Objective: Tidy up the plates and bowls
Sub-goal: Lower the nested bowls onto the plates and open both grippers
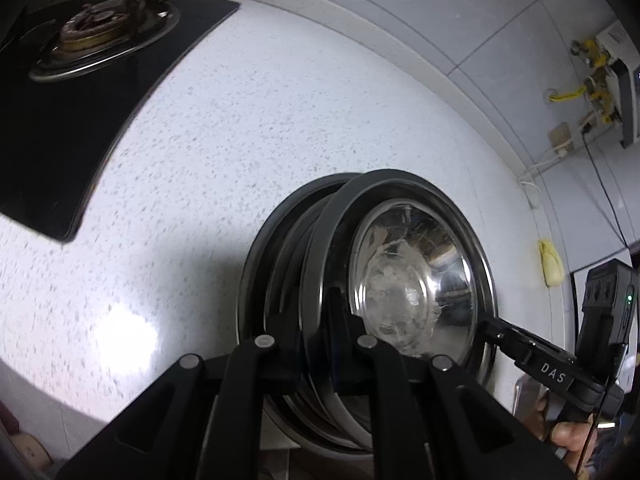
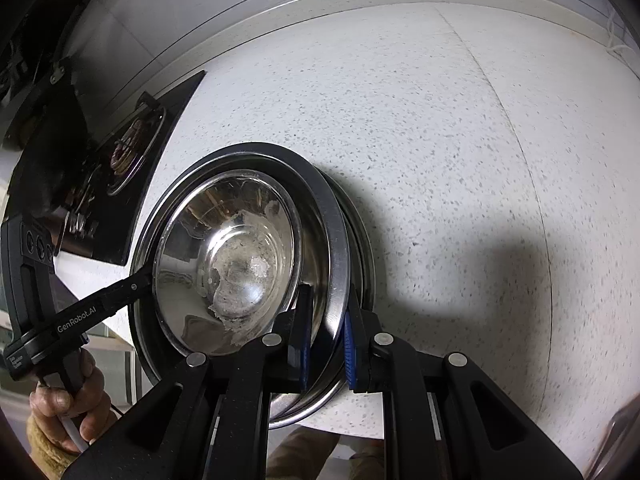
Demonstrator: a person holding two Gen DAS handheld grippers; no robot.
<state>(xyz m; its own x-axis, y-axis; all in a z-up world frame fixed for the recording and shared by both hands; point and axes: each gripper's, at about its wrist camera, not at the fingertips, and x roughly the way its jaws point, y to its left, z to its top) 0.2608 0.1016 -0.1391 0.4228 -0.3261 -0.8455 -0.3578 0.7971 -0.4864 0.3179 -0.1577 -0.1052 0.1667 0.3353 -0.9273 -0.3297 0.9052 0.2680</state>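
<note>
A shiny steel bowl (image 1: pixel 416 280) (image 2: pixel 232 256) sits inside the top steel plate (image 1: pixel 400 180) (image 2: pixel 338 240) of a stack on the white speckled counter. The top plate lies slightly askew over the lower plates (image 1: pixel 272 248) (image 2: pixel 365 256). My left gripper (image 1: pixel 316 314) is shut on the top plate's near rim in its own view. In the right wrist view the left gripper (image 2: pixel 145 279) reaches the rim from the left. My right gripper (image 2: pixel 326 320) is shut on the opposite rim, its blue pads (image 2: pixel 305 344) pressing it. Its tip (image 1: pixel 486 326) shows at the plate's right side.
A black gas hob with a burner (image 1: pixel 100 28) (image 2: pixel 128 148) lies left of the stack. The tiled wall carries yellow gas valves (image 1: pixel 596 80), and a yellow object (image 1: pixel 552 264) lies at the counter's back. Hands (image 2: pixel 68 408) (image 1: pixel 568 436) hold the grippers' handles. The counter's front edge runs just below the plates.
</note>
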